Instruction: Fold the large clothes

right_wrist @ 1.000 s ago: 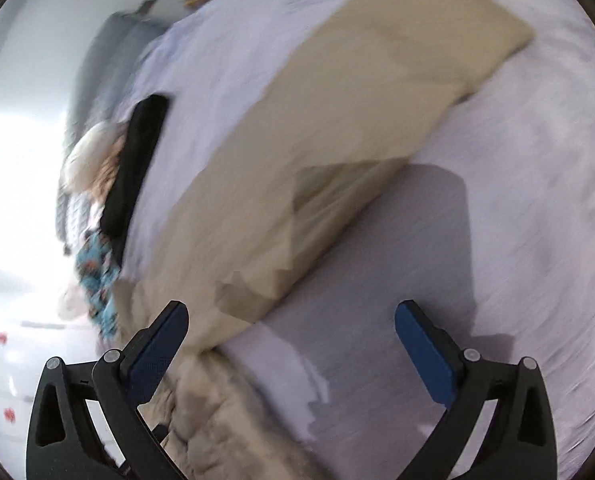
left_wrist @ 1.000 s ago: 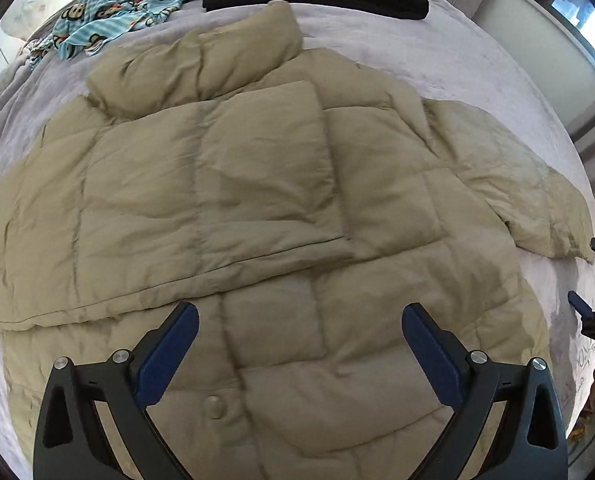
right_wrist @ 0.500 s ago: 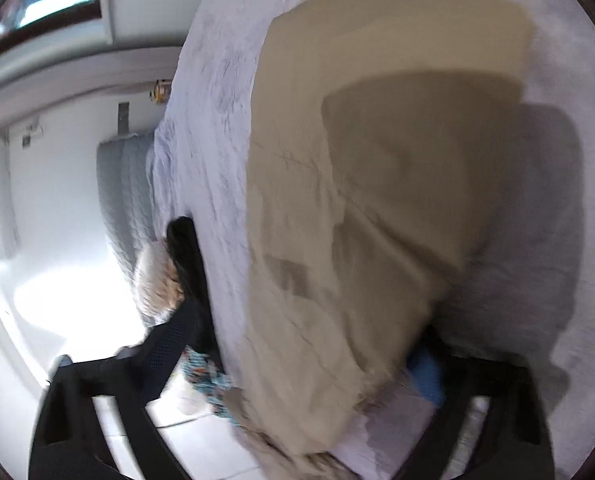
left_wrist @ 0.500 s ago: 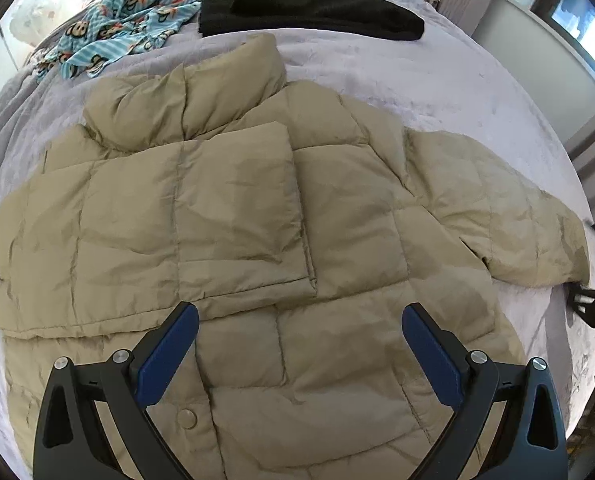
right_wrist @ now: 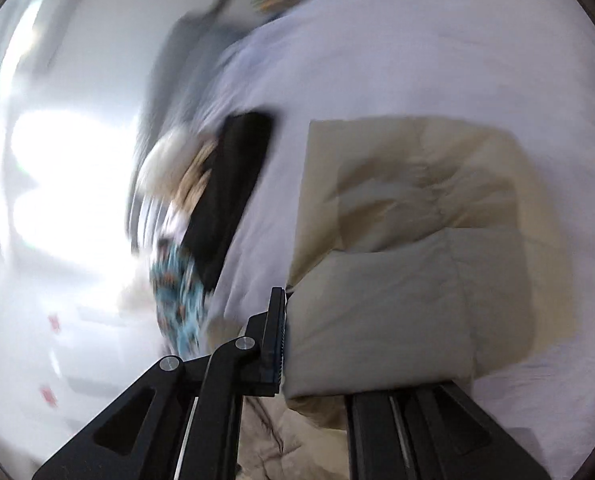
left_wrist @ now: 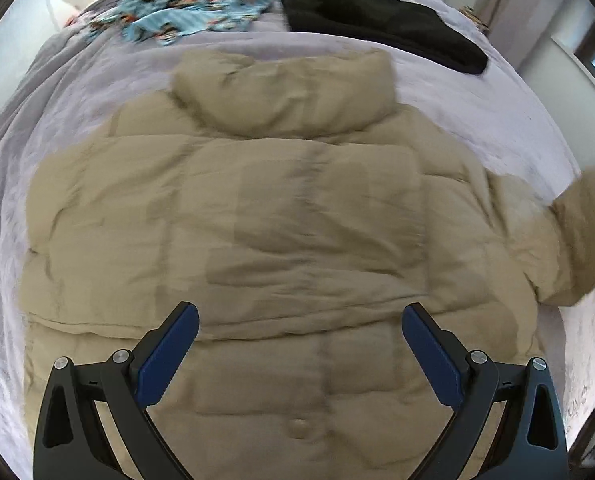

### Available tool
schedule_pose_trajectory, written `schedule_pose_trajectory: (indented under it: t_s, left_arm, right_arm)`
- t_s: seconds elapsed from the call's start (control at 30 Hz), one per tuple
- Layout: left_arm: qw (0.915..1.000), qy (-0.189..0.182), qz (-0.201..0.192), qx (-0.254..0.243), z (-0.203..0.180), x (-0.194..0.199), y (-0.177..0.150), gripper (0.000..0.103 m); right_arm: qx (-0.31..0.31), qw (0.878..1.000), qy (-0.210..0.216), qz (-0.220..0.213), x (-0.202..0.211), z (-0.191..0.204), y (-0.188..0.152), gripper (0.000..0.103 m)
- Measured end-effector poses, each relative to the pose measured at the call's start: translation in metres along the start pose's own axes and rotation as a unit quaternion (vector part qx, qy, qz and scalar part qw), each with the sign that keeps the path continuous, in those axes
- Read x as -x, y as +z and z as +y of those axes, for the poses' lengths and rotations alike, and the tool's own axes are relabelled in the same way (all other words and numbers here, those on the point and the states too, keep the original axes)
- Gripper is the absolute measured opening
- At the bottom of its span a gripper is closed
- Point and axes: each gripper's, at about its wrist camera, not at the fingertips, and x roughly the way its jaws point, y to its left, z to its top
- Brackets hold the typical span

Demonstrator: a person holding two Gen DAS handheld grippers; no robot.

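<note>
A beige puffer jacket (left_wrist: 297, 240) lies flat on the grey bed (left_wrist: 477, 112), collar at the far side, one sleeve folded across its body. My left gripper (left_wrist: 299, 344) is open and empty, hovering above the jacket's lower half. The jacket's other sleeve (left_wrist: 577, 240) is lifted at the right edge. In the right wrist view my right gripper (right_wrist: 337, 340) is shut on that sleeve's cuff (right_wrist: 377, 320), which bulges between the jaws; the right finger is hidden behind the fabric.
A folded black garment (left_wrist: 381, 32) and a blue patterned cloth (left_wrist: 193, 12) lie at the far end of the bed, with a tan knit item beside them. A wall and window are at the right. The right wrist view is motion blurred.
My right gripper closed on the sleeve cuff and lifted it off the bed. My left gripper drew back and swung left, so the jacket sits more centred in its view.
</note>
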Motion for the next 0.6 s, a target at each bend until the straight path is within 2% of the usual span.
schedule_pose_trajectory:
  t_s: [0.07,0.13,0.23,0.3,0.37,0.43,0.5,0.6]
  left_arm:
    - [0.9999,0.005,-0.004,0.01,0.017,0.0,0.001,0.102]
    - [0.9997,0.008,-0.008,0.023,0.04,0.002,0.002,0.102]
    - [0.9989,0.024,-0.021,0.035,0.071,0.005,0.003,0.102]
    - [0.9977,0.039,-0.032,0.047,0.09,0.008,0.003,0.102]
    - [0.9965,0.047,-0.036,0.058,0.107,0.009,0.003,0.102]
    - [0.9953,0.054,-0.039,0.071,0.124,0.009,0.002,0.102]
    - [0.9947,0.054,-0.041,0.078,0.134,0.008,0.001,0.102]
    - [0.9947,0.05,-0.044,0.079,0.137,0.003,0.002,0.102]
  right_arm:
    - [0.08,0.996,-0.003,0.023,-0.026,0.052,-0.019,0.01]
    - [0.155,0.987,-0.004,0.046,-0.051,0.096,-0.045,0.01]
    - [0.27,0.958,-0.005,0.093,-0.096,0.157,-0.105,0.01]
    - [0.325,0.937,-0.01,0.131,-0.124,0.18,-0.151,0.01]
    - [0.355,0.919,-0.025,0.171,-0.155,0.188,-0.19,0.01]
    - [0.368,0.905,-0.053,0.208,-0.179,0.175,-0.229,0.01]
    - [0.358,0.903,-0.079,0.225,-0.194,0.156,-0.244,0.01]
    - [0.32,0.909,-0.106,0.244,-0.209,0.129,-0.245,0.01]
